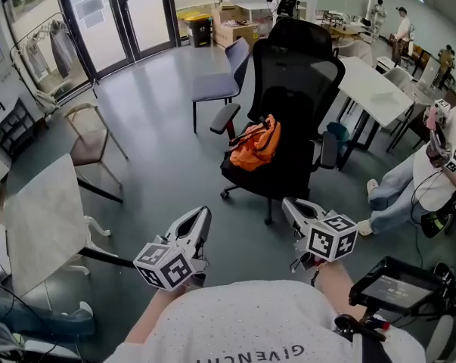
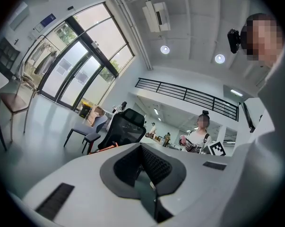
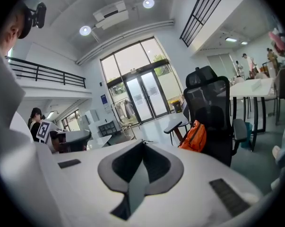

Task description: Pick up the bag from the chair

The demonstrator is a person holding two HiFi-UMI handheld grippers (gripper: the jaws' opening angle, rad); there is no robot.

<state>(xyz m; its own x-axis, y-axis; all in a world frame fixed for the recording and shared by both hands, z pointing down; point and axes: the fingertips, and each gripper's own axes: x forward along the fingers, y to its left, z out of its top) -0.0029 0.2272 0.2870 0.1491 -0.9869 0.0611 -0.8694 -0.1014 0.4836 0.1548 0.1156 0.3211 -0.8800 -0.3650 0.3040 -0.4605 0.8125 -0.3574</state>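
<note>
Observed an open stretch of grey floor [image 1: 159, 157] between the two grippers and the black office chair [image 1: 299, 82].
Bounded on the left by a marble-top table [image 1: 38, 218], its long edge running left of the left gripper [image 1: 200, 224], with a wood-framed chair [image 1: 88, 138] beyond it.
Bounded on the right by a white table [image 1: 375, 89] just behind the office chair, plus a person's legs in jeans [image 1: 398, 191] right of the chair base.

Logged left gripper jaws pressed together, empty.
Logged right gripper [image 1: 294, 209] jaws likewise closed on nothing.
Both held low in front of the body, well apart from the chair.

Found the orange bag [image 1: 258, 142] on the seat, leaning against the backrest, just beside the armrest on the head view's left.

Noted a smooth, faintly glossy floor, a blue-grey chair [image 1: 221, 78] behind the office chair, glass doors [image 1: 114, 13] along the far left wall and cardboard boxes [image 1: 235, 29] at the back.
</note>
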